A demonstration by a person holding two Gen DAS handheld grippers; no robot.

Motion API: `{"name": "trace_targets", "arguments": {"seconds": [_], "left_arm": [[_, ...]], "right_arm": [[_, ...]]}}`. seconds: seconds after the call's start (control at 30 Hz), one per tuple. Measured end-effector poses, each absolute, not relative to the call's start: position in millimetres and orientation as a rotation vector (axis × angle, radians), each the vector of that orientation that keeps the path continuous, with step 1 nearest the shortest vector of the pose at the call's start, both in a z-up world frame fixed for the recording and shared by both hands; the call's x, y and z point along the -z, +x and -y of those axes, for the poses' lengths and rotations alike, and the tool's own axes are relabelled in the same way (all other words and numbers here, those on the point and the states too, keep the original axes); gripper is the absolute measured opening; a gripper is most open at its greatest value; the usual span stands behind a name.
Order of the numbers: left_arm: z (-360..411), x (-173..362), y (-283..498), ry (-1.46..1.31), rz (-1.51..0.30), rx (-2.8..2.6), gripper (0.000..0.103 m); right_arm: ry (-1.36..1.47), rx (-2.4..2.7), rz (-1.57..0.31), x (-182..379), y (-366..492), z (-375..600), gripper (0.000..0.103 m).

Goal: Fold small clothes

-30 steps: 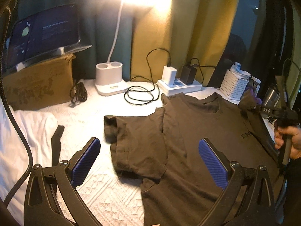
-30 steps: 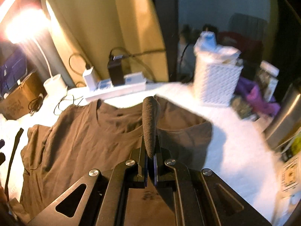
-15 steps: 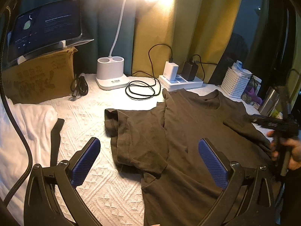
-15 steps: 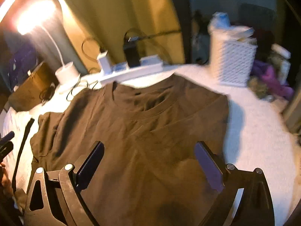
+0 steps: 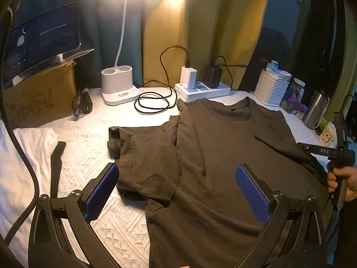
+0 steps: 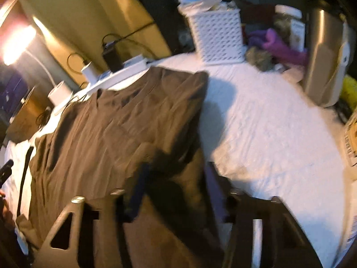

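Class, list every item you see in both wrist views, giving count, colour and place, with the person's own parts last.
T-shirt: one, dark brown, spread on the white cover.
Desk lamp: one, white, back left, lit.
Power strip: one, white, two chargers plugged in.
Coiled cable: one, black, beside the lamp.
Basket: one, white, back right.
Steel tumbler: one, silver, far right.
Cardboard box: one, brown, screen on top.
Left tongs: open, blue pads, over the shirt.
Right tongs: blurred, at the shirt's right edge.
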State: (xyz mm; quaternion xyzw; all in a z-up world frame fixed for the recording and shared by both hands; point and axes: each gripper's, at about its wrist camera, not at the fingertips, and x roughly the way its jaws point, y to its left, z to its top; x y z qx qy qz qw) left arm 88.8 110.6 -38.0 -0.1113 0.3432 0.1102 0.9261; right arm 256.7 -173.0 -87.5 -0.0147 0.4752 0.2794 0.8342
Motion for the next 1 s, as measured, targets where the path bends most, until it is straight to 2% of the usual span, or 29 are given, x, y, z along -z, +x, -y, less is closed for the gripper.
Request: {"name": "trace_targets", "arguments": {"seconds": [0.03, 0.07, 0.1, 0.2, 0.57, 1.0], "left_arm": [[-109.6, 37.8, 88.4, -0.226, -0.706, -0.229, 0.103], [-108.5, 37.9, 88.1, -0.226, -0.709, -0.232, 0.103], [-107.4, 38.4, 87.3, -0.226, -0.712, -0.236, 0.103], [-106.4, 39.2, 84.9, -0.232, -0.720, -0.241, 0.103], [-102.4, 38.4, 72.5, -0.233, -0.719, -0.244, 0.103], [-105.3, 44.7, 73.2, -0.246, -0.740, -0.254, 0.103]], "right_arm": [[-0.034, -0.601, -1.001, 88.4, 253.9, 172.1, 0.031], [-0.040, -0.613, -0.994, 87.7, 250.6, 170.3, 0.019], [-0.056, -0.618, -0.985, 85.6, 247.3, 167.9, 0.011], [-0.087, -0.626, -0.962, 80.8, 237.2, 166.5, 0.007], [-0.213, -0.531, -0.890, 69.2, 207.2, 167.3, 0.005], [-0.255, -0.432, -0.980, 88.9, 242.9, 173.3, 0.005]]}}
